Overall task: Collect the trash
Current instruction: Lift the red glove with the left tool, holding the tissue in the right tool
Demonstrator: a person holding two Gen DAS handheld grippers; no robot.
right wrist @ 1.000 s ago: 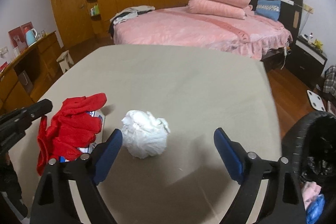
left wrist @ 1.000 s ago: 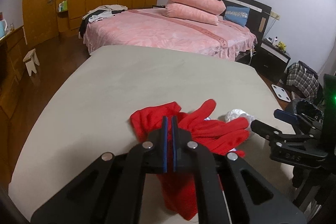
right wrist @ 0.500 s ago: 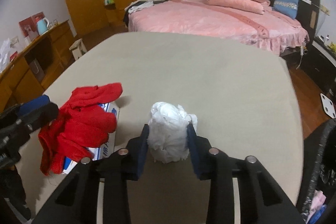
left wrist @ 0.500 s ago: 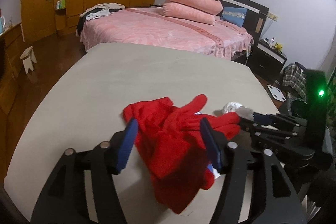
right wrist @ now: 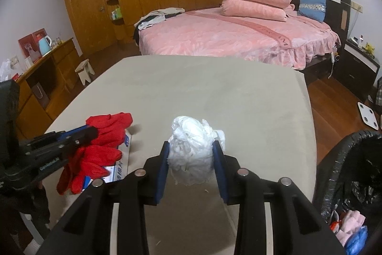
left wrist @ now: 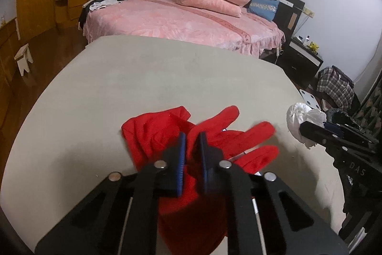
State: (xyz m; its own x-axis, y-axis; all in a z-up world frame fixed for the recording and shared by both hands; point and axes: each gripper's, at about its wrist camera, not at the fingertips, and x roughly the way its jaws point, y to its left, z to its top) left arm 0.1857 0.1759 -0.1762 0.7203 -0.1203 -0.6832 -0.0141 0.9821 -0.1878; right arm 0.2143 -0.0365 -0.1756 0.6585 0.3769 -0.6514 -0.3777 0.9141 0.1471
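Beige table bears red gloves; black bin stands beside.

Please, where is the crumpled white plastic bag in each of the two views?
Left wrist view: the crumpled white plastic bag sits at the right edge, beside the right tongs.
Right wrist view: lower centre, clamped between those tongs.
Shared landmark: the red fabric gloves.
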